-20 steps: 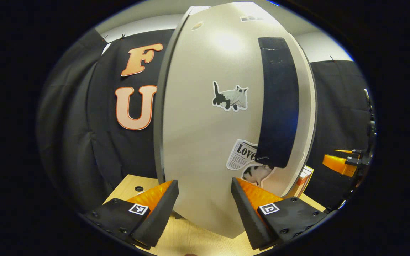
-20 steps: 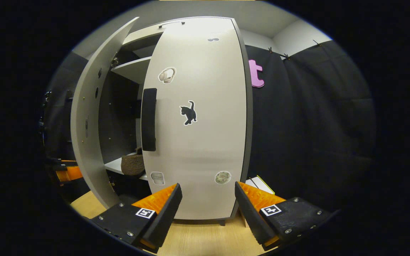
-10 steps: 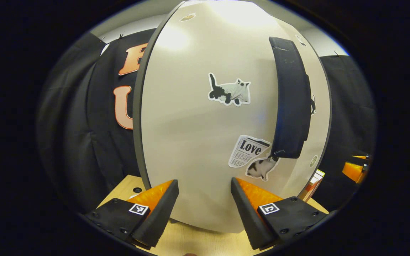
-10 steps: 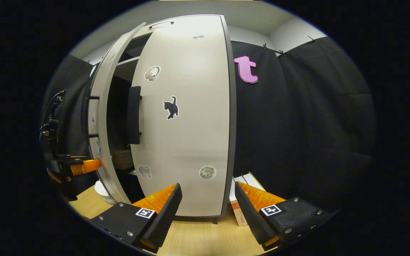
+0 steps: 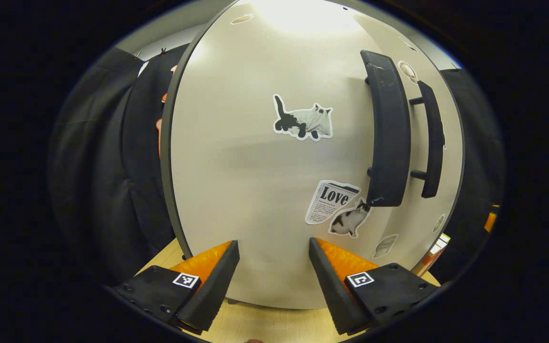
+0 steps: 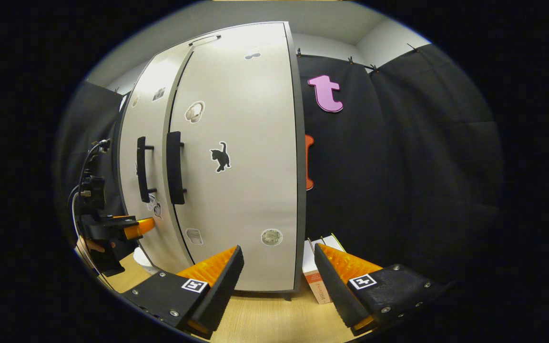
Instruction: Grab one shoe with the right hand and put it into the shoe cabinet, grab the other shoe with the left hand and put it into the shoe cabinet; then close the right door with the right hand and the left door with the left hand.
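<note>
The white shoe cabinet (image 6: pixel 236 166) stands on the wooden table with both doors flush. In the left gripper view, the left door (image 5: pixel 265 181) carries cat stickers and a black bar handle (image 5: pixel 386 128); the right door's handle (image 5: pixel 432 143) sits just beyond it. My left gripper (image 5: pixel 273 259) is open, its fingertips close against the left door's lower part. In the right gripper view, my right gripper (image 6: pixel 278 267) is open a short way in front of the right door (image 6: pixel 246 181). The left gripper (image 6: pixel 131 228) also appears there at the left door. The shoes are hidden inside.
A small orange-and-white box (image 6: pixel 315 276) stands on the table just right of the cabinet, also seen as the box (image 5: pixel 434 250) in the left gripper view. A white object (image 6: pixel 140 257) sits at the cabinet's lower left. Black cloth walls surround the booth.
The left door swung from ajar to flush with the right door, pushed by my left gripper. The shoe and shelves seen through the gap are now hidden. My right gripper drifted back and rightward.
</note>
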